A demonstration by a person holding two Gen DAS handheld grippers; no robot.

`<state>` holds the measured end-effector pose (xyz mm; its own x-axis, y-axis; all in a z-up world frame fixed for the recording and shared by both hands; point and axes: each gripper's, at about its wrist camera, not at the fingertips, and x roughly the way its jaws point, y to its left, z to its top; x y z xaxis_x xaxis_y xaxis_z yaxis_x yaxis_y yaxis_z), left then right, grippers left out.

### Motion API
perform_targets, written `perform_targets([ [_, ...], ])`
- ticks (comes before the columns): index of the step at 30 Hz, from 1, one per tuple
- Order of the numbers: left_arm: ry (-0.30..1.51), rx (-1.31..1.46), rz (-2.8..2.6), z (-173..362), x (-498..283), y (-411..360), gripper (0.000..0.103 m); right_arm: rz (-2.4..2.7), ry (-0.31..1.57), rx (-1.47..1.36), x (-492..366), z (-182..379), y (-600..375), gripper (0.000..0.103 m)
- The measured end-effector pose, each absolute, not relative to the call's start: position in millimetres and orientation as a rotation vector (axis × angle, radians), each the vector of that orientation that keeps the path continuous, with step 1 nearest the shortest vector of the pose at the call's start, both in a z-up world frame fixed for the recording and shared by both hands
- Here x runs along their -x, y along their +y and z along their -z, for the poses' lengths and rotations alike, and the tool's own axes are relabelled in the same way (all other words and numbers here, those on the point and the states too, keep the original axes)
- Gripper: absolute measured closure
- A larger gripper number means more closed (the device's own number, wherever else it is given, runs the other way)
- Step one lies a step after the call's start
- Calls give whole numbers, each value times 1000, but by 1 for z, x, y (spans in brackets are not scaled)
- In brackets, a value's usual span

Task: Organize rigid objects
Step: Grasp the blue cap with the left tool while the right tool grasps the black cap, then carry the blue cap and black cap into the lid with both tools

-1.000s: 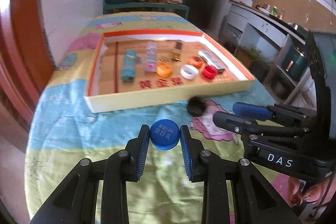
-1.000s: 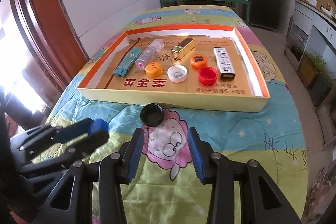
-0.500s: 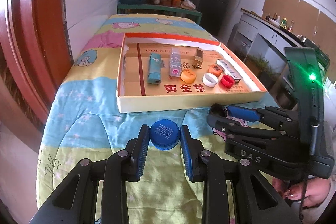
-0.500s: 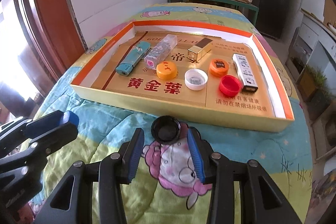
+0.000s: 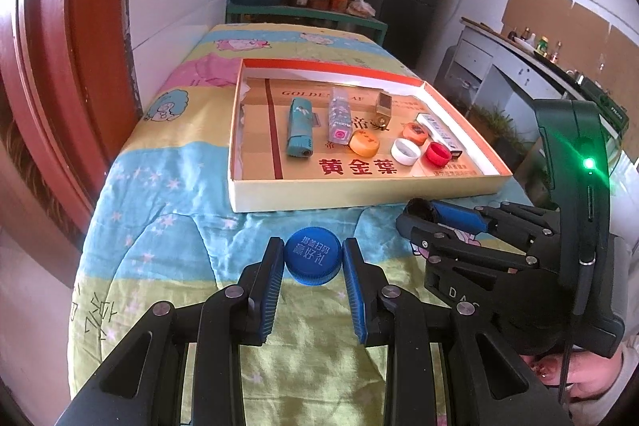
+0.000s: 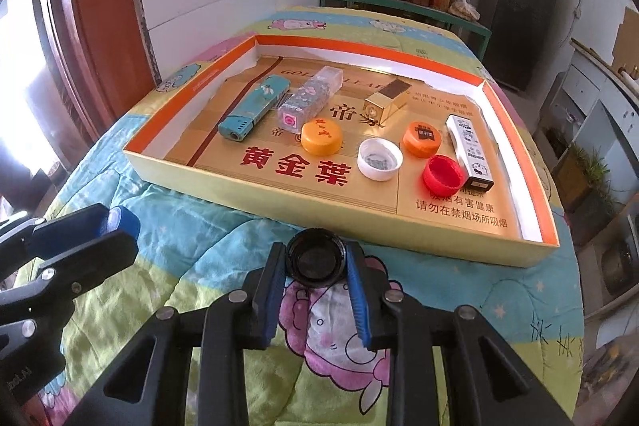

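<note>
Left tongs (image 5: 313, 262) pinch blue cap (image 5: 312, 261), printed top up, above quilt (image 5: 159, 210) just short of tray (image 5: 359, 192) front wall. Right tongs (image 6: 315, 260) closing on black cap (image 6: 316, 261), hollow side up, pads at both its sides, near tray front wall. In tray: two orange caps, white cap (image 6: 379, 159), red cap (image 6: 441, 175), teal lighter (image 6: 253, 112), gold box (image 6: 385, 104).

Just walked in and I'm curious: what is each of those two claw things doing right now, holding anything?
Left gripper: shut on the blue cap, gripped from both sides.
Right gripper: fingers closing on the black cap, now touching both its sides.
</note>
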<state>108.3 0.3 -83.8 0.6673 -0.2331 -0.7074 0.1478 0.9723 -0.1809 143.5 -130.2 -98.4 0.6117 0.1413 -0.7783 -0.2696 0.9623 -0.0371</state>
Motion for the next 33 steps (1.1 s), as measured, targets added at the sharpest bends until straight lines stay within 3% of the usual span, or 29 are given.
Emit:
perform_targets([
  [33,743,109,201,49,-137,3,73,-266,813,45,-140,54,-163,73],
])
